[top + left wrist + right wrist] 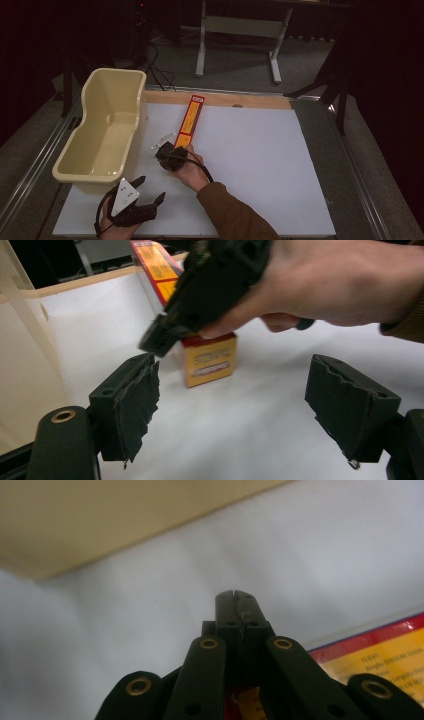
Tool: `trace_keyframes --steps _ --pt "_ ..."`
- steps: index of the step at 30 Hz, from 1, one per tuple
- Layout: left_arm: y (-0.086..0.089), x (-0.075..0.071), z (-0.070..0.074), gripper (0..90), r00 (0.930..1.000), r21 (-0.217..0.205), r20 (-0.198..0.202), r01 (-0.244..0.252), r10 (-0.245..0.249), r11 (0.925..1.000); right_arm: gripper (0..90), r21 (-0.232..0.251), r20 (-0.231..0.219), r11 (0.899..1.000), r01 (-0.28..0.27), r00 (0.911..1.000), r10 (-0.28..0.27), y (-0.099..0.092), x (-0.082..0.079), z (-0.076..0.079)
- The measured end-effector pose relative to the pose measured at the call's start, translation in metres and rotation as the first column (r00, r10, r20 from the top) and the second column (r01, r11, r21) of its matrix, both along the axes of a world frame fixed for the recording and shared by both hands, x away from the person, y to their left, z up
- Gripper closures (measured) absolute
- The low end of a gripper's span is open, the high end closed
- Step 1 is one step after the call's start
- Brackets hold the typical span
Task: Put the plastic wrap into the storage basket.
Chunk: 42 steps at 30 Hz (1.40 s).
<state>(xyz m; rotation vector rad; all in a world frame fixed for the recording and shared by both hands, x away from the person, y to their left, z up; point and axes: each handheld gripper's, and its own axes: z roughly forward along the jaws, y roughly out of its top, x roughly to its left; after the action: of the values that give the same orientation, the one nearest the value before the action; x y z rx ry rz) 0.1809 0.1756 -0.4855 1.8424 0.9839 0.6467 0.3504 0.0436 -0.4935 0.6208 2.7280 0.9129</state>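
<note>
A long yellow and red box (190,121) lies flat on the white table top (260,165), running away from me. My right gripper (160,152) is held by a hand at the box's near end, just left of it, and points toward the tub. Its jaws (235,599) are shut with nothing between them, and the box's label (385,652) lies to their right. My left gripper (146,192) hovers near the front left of the table, open and holding nothing. Between its pads (132,402) I see the box's end (209,360) and the right gripper (200,295) above it.
A large beige plastic tub (87,150) stands on the table's left side, with its wall (100,525) close ahead of the right gripper. A small clear piece (162,138) lies between tub and box. A wooden strip (250,101) lines the far edge.
</note>
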Motion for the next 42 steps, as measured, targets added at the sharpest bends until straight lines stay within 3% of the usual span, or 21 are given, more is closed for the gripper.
trace_keyframes --steps 7,13,18,22,24,26,28,29,30,31,32,35,38,42 --pt "-0.001 0.000 0.000 21.1 1.0000 0.002 0.000 -0.001 0.001 1.0000 89.9 -0.031 0.004 0.999 -0.007 1.0000 0.007 -0.029 -0.009 0.002" --pt "-0.001 0.000 0.000 21.1 1.0000 0.003 -0.001 0.000 0.000 1.0000 89.9 -0.038 0.001 0.999 0.017 0.9998 -0.017 -0.072 -0.014 0.003" --pt "-0.003 0.000 -0.001 21.1 1.0000 0.006 -0.002 0.002 -0.002 1.0000 89.9 -0.036 -0.013 0.997 0.074 0.9971 -0.074 -0.114 -0.008 0.003" --pt "-0.004 0.001 -0.001 21.1 1.0000 0.008 -0.005 0.002 -0.002 1.0000 89.7 -0.053 -0.008 0.988 0.143 0.9897 -0.143 -0.141 -0.001 0.003" --pt "-0.005 0.002 -0.001 21.1 1.0000 0.010 -0.006 0.005 -0.005 0.9999 86.8 -0.026 -0.007 0.989 0.144 0.9895 -0.144 -0.150 0.001 0.005" --pt "-0.005 0.002 -0.001 21.1 1.0000 0.010 -0.005 0.005 -0.005 0.9999 77.1 0.030 0.008 0.993 0.114 0.9934 -0.114 -0.155 0.001 0.009" --pt "-0.005 0.002 -0.002 21.1 1.0000 0.010 -0.007 0.005 -0.005 0.9999 63.5 0.083 0.035 0.991 0.109 0.9931 -0.112 -0.158 0.001 0.015" --pt "-0.005 0.002 -0.002 21.0 1.0000 0.010 -0.007 0.006 -0.006 0.9999 57.4 0.087 0.053 0.989 0.120 0.9907 -0.125 -0.158 0.002 0.017" --pt "-0.005 0.002 -0.002 21.1 1.0000 0.010 -0.007 0.006 -0.006 0.9999 57.4 0.087 0.053 0.989 0.120 0.9907 -0.125 -0.158 0.002 0.017" --pt "-0.006 0.001 -0.001 21.1 1.0000 0.010 -0.006 0.006 -0.006 0.9999 46.0 0.101 0.065 0.981 0.168 0.9824 -0.175 -0.157 0.009 0.022" --pt "-0.006 0.001 -0.001 21.1 1.0000 0.009 -0.006 0.006 -0.006 0.9999 41.3 0.107 0.066 0.976 0.191 0.9780 -0.198 -0.156 0.013 0.023" --pt "-0.005 0.001 -0.001 21.0 0.9999 0.008 -0.006 0.008 -0.008 0.9999 31.0 0.091 0.065 0.965 0.247 0.9653 -0.253 -0.152 0.028 0.020" --pt "-0.004 0.001 -0.001 21.0 0.9999 0.005 -0.006 0.009 -0.009 1.0000 26.7 0.048 0.045 0.960 0.274 0.9600 -0.276 -0.146 0.041 0.010" --pt "-0.004 0.001 -0.001 21.0 0.9999 0.005 -0.006 0.010 -0.010 0.9999 30.5 -0.037 -0.019 0.955 0.293 0.9558 -0.294 -0.140 0.055 -0.006"
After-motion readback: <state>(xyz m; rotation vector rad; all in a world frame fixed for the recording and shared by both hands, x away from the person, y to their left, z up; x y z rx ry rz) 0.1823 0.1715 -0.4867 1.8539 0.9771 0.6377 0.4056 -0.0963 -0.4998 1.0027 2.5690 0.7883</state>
